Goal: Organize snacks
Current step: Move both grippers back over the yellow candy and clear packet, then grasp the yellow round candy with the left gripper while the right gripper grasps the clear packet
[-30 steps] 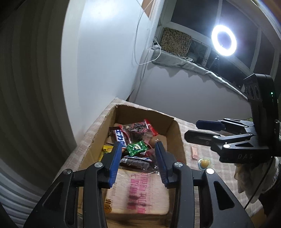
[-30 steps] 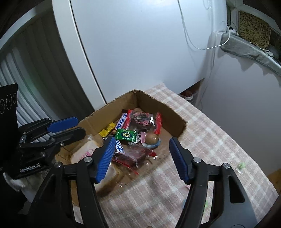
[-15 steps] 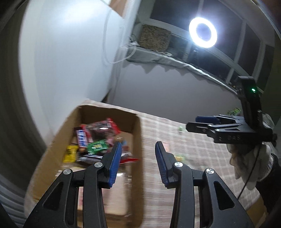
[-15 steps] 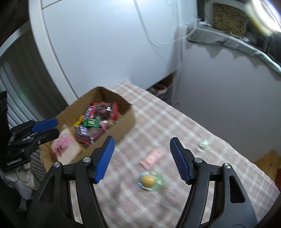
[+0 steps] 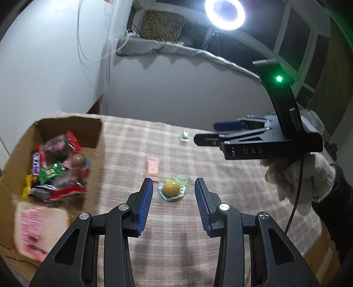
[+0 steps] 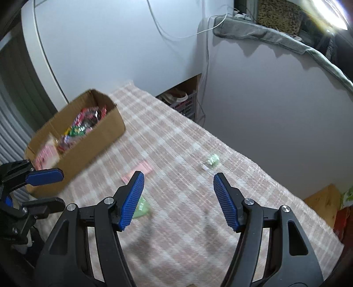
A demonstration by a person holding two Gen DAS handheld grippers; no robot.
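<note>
Boxed: most snacks in cardboard box (image 5: 98, 141) | Left on cloth: round candy (image 5: 171, 188), pink packet (image 5: 153, 168), green sweet (image 5: 184, 135) | left gripper (image 5: 173, 199), right gripper (image 6: 179, 198): open, empty

Home rm: checked tablecloth (image 5: 220, 176), shoe basket (image 6: 185, 103), ring light (image 5: 225, 11) by window

Pink-and-white checked tablecloth (image 5: 198, 154), brown cardboard box (image 5: 97, 141)

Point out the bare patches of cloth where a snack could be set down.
Free: the checked cloth right of the green candy, toward the table's far right edge, and the near strip beneath both grippers. Crowded: the cardboard box, and around the pink packet and wrapped egg.
</note>
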